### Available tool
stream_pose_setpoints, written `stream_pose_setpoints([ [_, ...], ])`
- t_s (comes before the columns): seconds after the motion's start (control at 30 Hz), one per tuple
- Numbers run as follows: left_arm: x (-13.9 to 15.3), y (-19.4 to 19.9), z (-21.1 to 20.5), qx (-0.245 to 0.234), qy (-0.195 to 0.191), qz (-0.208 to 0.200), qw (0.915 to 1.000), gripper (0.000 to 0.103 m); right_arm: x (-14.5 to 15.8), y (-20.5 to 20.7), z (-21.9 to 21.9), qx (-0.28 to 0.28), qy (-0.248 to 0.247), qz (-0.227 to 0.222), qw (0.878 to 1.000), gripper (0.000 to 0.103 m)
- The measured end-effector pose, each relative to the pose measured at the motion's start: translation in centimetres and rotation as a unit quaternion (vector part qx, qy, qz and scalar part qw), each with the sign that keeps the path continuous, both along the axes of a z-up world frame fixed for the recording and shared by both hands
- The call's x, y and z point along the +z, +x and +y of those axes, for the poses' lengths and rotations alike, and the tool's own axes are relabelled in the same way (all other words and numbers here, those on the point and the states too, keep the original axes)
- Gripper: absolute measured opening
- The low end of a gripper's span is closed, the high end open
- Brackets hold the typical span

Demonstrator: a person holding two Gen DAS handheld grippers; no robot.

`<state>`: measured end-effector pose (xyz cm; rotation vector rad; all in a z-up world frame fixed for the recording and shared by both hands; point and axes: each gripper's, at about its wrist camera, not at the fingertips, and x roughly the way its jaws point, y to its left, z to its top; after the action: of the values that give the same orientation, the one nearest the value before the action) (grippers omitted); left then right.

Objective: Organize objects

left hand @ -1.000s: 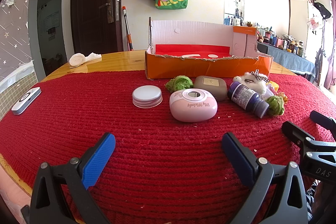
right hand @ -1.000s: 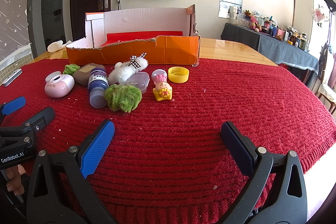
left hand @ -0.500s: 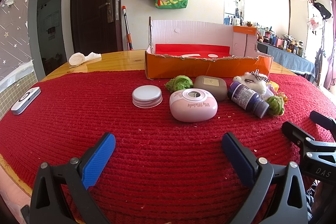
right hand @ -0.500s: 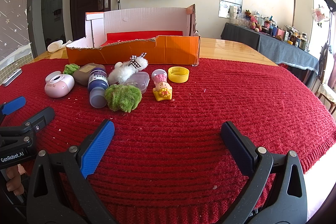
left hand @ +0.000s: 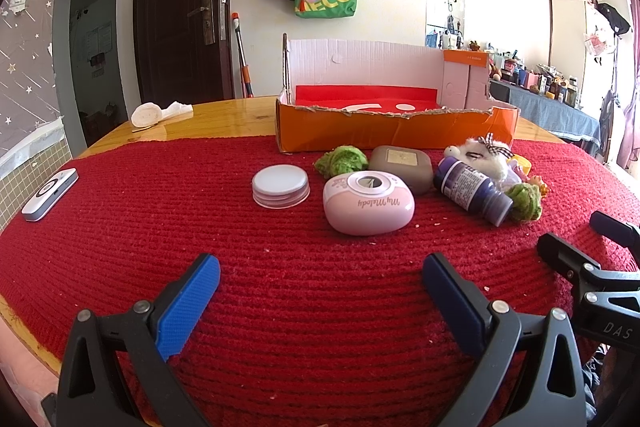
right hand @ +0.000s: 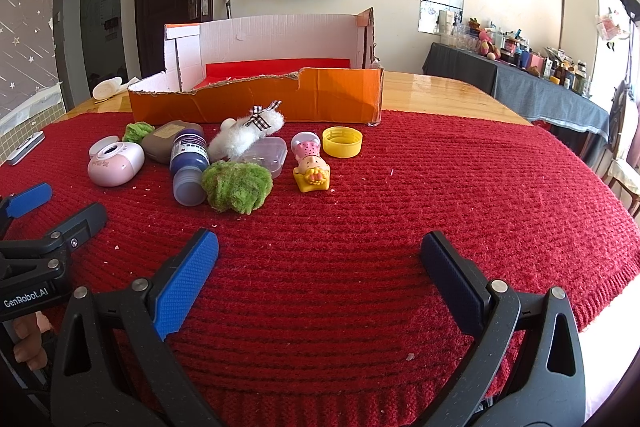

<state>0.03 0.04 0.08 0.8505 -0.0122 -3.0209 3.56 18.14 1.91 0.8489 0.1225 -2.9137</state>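
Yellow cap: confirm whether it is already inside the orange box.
No, the yellow cap lies on the red mat in front of the orange box.

From the left wrist view, the white plush toy (left hand: pixel 478 157) and the dark blue bottle (left hand: pixel 470 185) cover most of the clear plastic box and the doll behind them. The yellow cap (left hand: pixel 522 161) shows only as a sliver. Print on the bottle's label is too small to read. The right gripper (left hand: pixel 592 247) is cut off by the picture's edge. Items on the far side table (right hand: pixel 516 71) blur together.
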Motion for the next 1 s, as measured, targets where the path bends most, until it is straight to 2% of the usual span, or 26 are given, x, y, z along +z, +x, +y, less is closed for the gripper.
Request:
stream_pose_setpoints([
  [0.23, 0.8, 0.2, 0.2, -0.006, -0.001, 0.007, 1.0, 0.103, 0.5, 0.3, -0.2, 0.02, 0.0, 0.0, 1.0, 0.103],
  [0.53, 3.1, -1.1, -0.7, -0.013, 0.017, 0.003, 0.9998, 0.103, 3.1, -0.6, 0.4, 0.026, -0.001, 0.017, 1.0, 0.103],
  [0.77, 3.8, -2.8, -0.6, -0.028, 0.023, -0.019, 0.9992, 0.103, 4.6, -3.0, 1.4, 0.02, 0.001, 0.003, 1.0, 0.103],
  [1.0, 3.8, -4.3, 0.1, -0.041, 0.02, -0.051, 0.9976, 0.1, 4.4, -5.7, 1.6, 0.022, 0.016, -0.041, 0.999, 0.102],
])
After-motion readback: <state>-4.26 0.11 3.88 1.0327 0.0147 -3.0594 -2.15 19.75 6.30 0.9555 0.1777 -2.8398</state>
